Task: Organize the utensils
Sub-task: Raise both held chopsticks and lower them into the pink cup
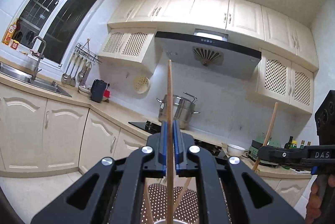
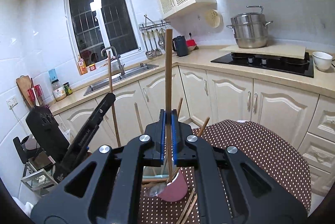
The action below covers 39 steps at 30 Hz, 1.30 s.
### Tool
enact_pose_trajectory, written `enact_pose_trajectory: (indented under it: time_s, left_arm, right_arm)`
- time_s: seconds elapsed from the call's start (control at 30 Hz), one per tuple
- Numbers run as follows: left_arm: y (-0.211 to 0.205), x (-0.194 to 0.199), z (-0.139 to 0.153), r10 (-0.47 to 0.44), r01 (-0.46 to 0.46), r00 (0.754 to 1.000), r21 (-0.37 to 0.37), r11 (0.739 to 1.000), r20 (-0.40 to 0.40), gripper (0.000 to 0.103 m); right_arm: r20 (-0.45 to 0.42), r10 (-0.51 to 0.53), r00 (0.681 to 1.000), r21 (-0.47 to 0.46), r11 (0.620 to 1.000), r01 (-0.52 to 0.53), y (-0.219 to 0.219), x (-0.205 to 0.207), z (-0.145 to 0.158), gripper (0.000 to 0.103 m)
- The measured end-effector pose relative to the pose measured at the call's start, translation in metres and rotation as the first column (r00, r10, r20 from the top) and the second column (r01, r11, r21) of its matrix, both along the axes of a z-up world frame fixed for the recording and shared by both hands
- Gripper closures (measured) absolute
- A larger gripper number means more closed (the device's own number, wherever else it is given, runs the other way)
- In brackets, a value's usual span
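My left gripper [image 1: 170, 125] is shut on a wooden chopstick [image 1: 170, 98] that stands upright between its blue pads. My right gripper [image 2: 168, 115] is shut on another wooden chopstick [image 2: 168, 69], also upright, its lower end over a pink cup [image 2: 173, 187] that lies on the dotted tablecloth [image 2: 251, 157]. Each gripper shows in the other's view: the right one [image 1: 270, 152] with its chopstick at the right, the left one [image 2: 104, 102] at the left. Loose chopsticks [image 2: 188, 209] lie by the cup, and others [image 1: 182, 192] show below my left gripper.
A clear container [image 2: 152, 171] sits behind the pink cup. Beyond the table are a counter with a sink [image 2: 121, 79], a black hob [image 2: 263, 62], a steel steamer pot [image 2: 249, 31], a white bowl [image 2: 322, 60] and hanging ladles [image 2: 152, 43].
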<state>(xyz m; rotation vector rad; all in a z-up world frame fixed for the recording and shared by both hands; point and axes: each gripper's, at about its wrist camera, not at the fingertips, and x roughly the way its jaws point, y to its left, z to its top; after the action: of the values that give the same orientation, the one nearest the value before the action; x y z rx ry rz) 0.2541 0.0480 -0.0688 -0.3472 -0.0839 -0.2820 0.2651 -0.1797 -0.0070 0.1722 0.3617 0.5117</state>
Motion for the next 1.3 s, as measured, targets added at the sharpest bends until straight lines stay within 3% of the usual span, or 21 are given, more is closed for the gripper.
enact_pose_trajectory:
  time_s: [0.63, 1.07, 1.3]
  left_arm:
    - [-0.010, 0.033, -0.035, -0.011, 0.012, 1.000, 0.031, 0.999, -0.028, 0.098]
    - [-0.002, 0.003, -0.052, -0.030, 0.035, 0.995, 0.051, 0.998, -0.096, 0.097]
    - [0.001, -0.014, -0.058, -0.082, 0.093, 0.986, 0.068, 0.993, -0.148, 0.097]
  right_arm:
    - [-0.060, 0.046, 0.997, -0.019, 0.999, -0.047, 0.021, 0.032, -0.029, 0.097]
    - [-0.093, 0.063, 0.994, -0.040, 0.997, -0.067, 0.029, 0.031, -0.039, 0.097]
    - [-0.107, 0.049, 0.993, -0.064, 0.996, -0.056, 0.032, 0.025, -0.043, 0.097]
